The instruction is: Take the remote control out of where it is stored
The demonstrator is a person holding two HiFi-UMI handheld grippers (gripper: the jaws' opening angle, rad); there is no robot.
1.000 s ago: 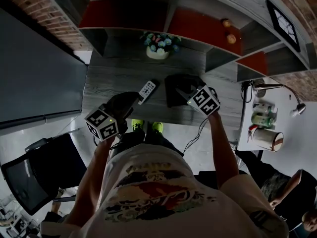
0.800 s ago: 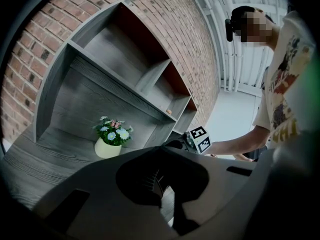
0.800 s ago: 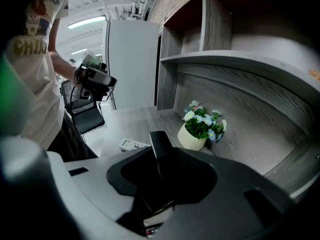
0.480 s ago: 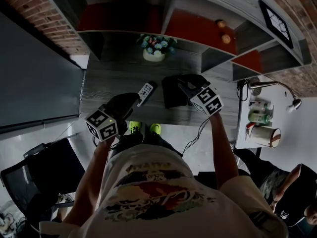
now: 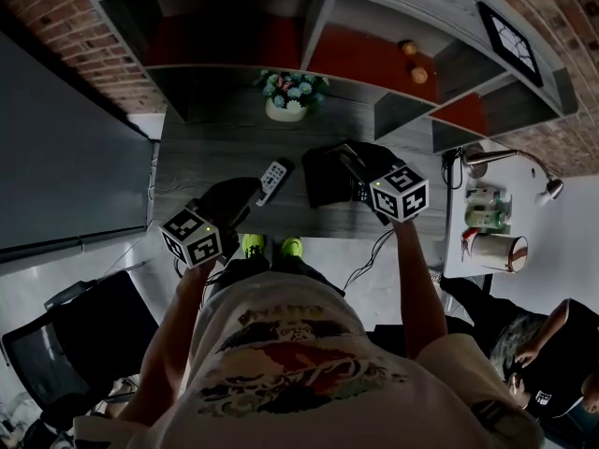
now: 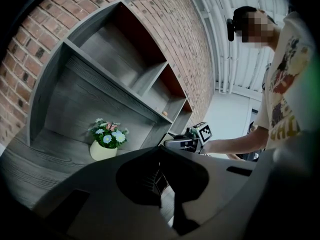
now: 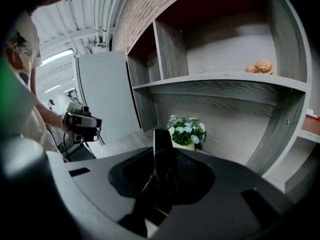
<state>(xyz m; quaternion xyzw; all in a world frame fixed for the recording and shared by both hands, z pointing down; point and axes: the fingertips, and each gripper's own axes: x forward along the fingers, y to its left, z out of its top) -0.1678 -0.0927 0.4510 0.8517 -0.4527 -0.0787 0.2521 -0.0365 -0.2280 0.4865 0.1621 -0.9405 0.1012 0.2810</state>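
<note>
A pale remote control point(image 5: 273, 178) lies on the grey wooden table point(image 5: 206, 162), just beyond the tip of my left gripper point(image 5: 251, 187). Nothing shows between the left gripper's point(image 6: 161, 176) dark fingers, and I cannot make out their gap. To the right sits a black case point(image 5: 323, 176). My right gripper point(image 5: 348, 162) is over it and has just been closing on a thin dark flap point(image 7: 161, 149), which stands upright between its pads. The case's inside is hidden.
A white pot of flowers point(image 5: 288, 96) stands at the back of the table under grey shelves point(image 5: 374, 26) that hold small brown objects point(image 5: 412, 61). A white side table point(image 5: 468, 251) with a lamp and cups is at the right. A black chair point(image 5: 65, 335) stands at the left.
My right gripper has risen and rolled, bringing the dark flap up with it. The left gripper and the remote have stayed in place.
</note>
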